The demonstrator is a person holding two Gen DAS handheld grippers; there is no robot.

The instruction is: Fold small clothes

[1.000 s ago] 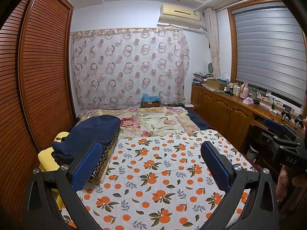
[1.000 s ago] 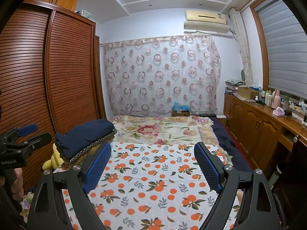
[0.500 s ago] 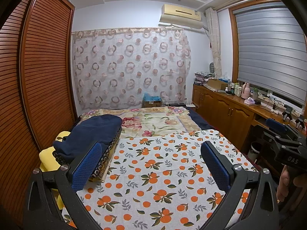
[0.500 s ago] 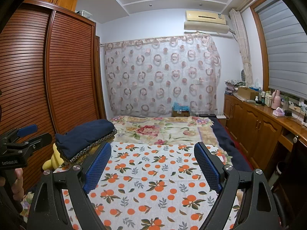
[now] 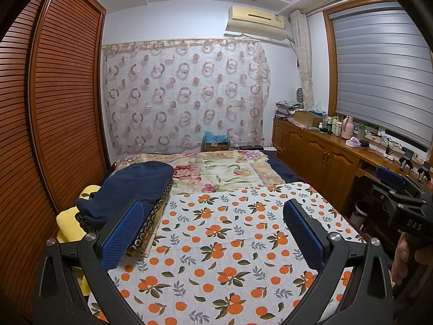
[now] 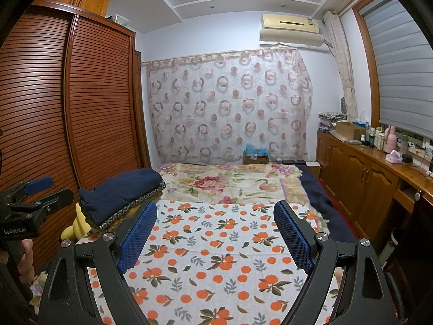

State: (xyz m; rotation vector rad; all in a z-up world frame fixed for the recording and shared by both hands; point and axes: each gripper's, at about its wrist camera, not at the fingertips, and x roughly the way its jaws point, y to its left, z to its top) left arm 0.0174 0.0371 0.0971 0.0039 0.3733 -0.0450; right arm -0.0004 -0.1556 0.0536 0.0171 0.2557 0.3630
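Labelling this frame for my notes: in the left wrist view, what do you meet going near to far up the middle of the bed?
Orange-print sheet → floral blanket → cardboard box → circle-patterned curtain.

Both fisheye views look from the near edge of the bed along its white orange-printed sheet (image 5: 230, 243) toward the far circle-patterned curtain (image 6: 230, 108), tilted slightly down. Each view catches the other hand-held gripper at its side edge.
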